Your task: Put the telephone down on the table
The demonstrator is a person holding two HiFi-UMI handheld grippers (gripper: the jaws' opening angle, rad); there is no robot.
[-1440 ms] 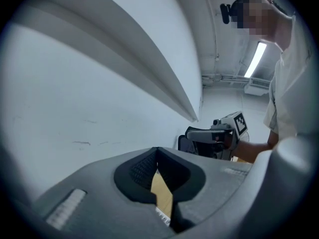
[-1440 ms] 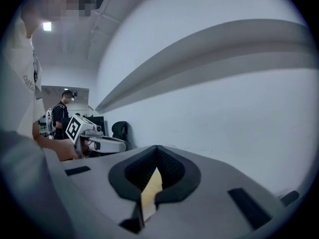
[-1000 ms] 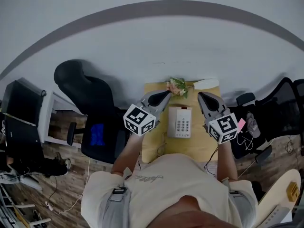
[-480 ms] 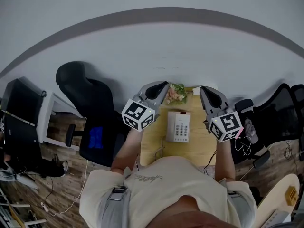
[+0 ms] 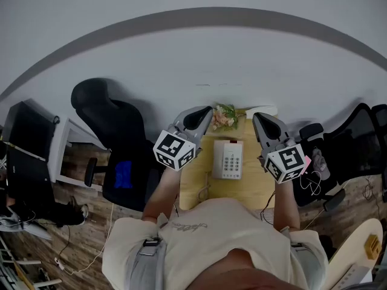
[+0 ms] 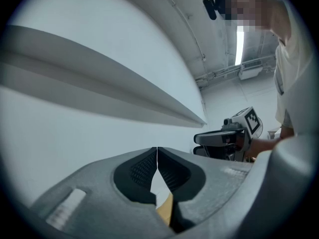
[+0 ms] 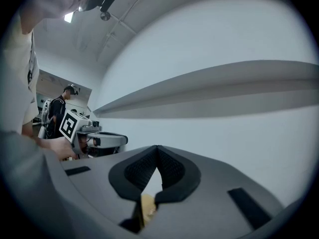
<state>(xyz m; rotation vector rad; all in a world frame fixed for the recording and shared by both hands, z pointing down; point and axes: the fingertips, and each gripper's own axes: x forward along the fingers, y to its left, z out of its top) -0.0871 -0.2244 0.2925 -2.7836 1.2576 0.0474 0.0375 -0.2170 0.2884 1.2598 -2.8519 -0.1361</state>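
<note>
Head view: phone (image 5: 228, 159) at table's (image 5: 195, 189) middle, left gripper (image 5: 208, 110) and right gripper (image 5: 256, 118) flanking. Gripper views alone show both clenched (empty).

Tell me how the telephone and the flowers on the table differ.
The telephone is pale, flat and rectangular with a keypad; the flowers are an irregular pink and green bunch. The telephone lies mid-table; the flowers sit at the far edge. Both rest on the wooden table.
</note>
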